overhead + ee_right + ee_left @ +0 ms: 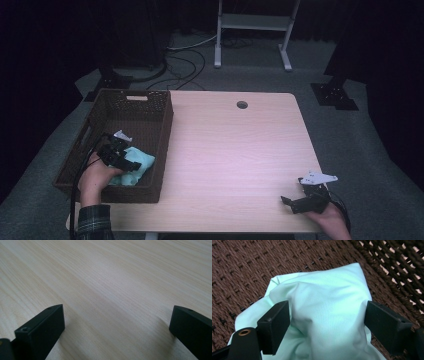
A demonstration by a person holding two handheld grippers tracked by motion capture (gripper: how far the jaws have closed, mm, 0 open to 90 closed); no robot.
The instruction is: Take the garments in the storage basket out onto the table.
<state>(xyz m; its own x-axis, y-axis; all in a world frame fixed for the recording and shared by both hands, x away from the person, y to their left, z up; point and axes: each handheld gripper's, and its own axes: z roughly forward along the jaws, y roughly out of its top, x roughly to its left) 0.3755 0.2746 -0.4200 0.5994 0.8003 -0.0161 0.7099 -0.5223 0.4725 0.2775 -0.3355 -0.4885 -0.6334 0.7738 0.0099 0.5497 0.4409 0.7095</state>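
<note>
**Left gripper over the cloth in the basket, right gripper idling on the table**

The left gripper point(131, 159) is reaching into the brown woven basket point(161, 150) at the left side of the table point(235, 150), with the person's left hand point(95, 177) behind it and a plaid sleeve point(93, 220) showing at the bottom edge. A mint-green cloth point(139, 161) is lying bunched on the basket floor, in the near right corner, close against the right wall.

In the left gripper view, the cloth point(324, 307) is bulging up between the two black jaws. The jaws are standing wide apart, one on each side of the bulge. The left jaw is touching the fabric at its edge; the right one is sitting just against the fold. Whether they are actually pressing on it is hard to tell; the cloth is not looking squeezed. The basket's weave point(249, 267) is showing all around the cloth, with the wall rising at the upper right.

The right gripper point(290, 202) is resting low near the table's near right corner, held by the right hand point(330, 217), well apart from the basket. In the right gripper view its jaws are spread wide, with nothing but bare pale wood point(112, 290) lying between them.
</note>
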